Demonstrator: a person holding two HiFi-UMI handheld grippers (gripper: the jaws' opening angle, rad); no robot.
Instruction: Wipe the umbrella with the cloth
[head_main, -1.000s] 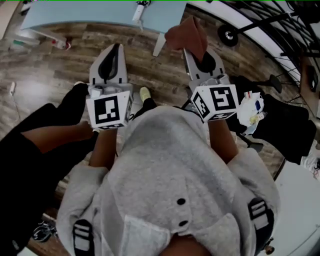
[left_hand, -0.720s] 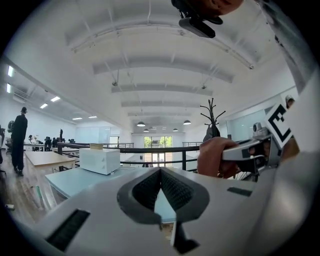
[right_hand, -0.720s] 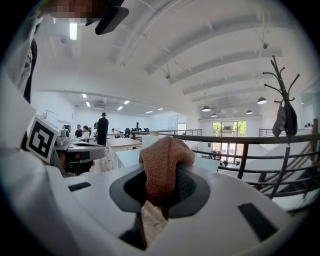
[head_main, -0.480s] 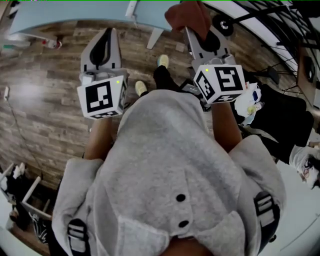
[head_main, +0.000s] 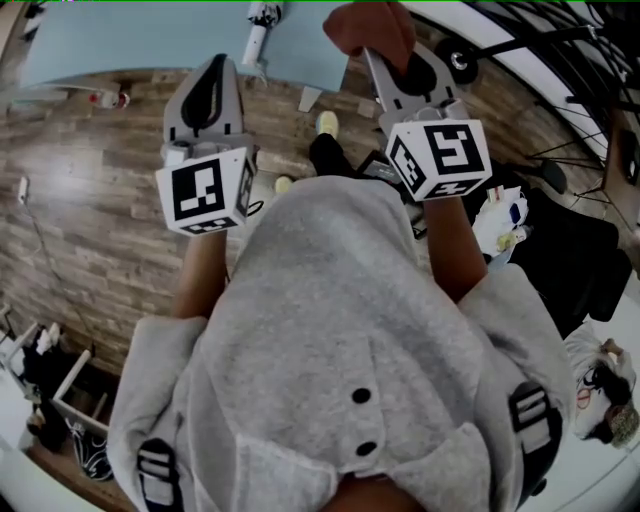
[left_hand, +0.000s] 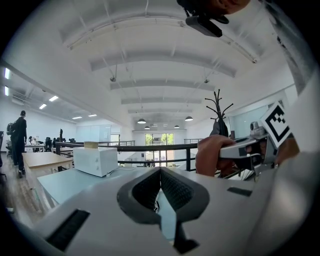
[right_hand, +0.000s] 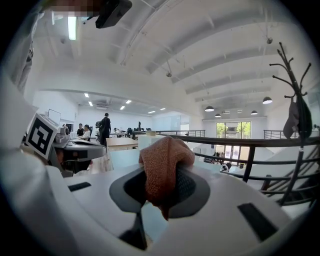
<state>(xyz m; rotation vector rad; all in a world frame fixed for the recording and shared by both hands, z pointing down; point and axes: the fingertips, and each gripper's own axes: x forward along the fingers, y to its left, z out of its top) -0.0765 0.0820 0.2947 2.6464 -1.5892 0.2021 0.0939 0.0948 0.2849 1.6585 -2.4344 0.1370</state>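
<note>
My right gripper (head_main: 387, 52) is shut on a rust-brown cloth (head_main: 366, 24), which bunches up over its fingertips near the top edge of the head view. In the right gripper view the cloth (right_hand: 165, 157) fills the gap between the jaws of the gripper (right_hand: 161, 176) and hangs down a little. My left gripper (head_main: 221, 62) is held level beside it, shut with nothing in it; its pads (left_hand: 171, 187) meet in the left gripper view. A slim white and black object (head_main: 258, 28) lies at the edge of the light blue table (head_main: 140, 40); I cannot tell whether it is the umbrella.
A white box-shaped appliance (left_hand: 95, 160) stands on the blue table. A black railing (right_hand: 240, 145) and a coat rack (right_hand: 295, 100) lie ahead to the right. People (right_hand: 105, 129) stand at desks further off. Black wheeled gear (head_main: 458, 65) and a plastic bag (head_main: 500, 220) sit on the wooden floor at right.
Both grippers have moved forward together towards the blue table, which now lies closer under their tips. The cloth stays in the right gripper and the left stays shut.
</note>
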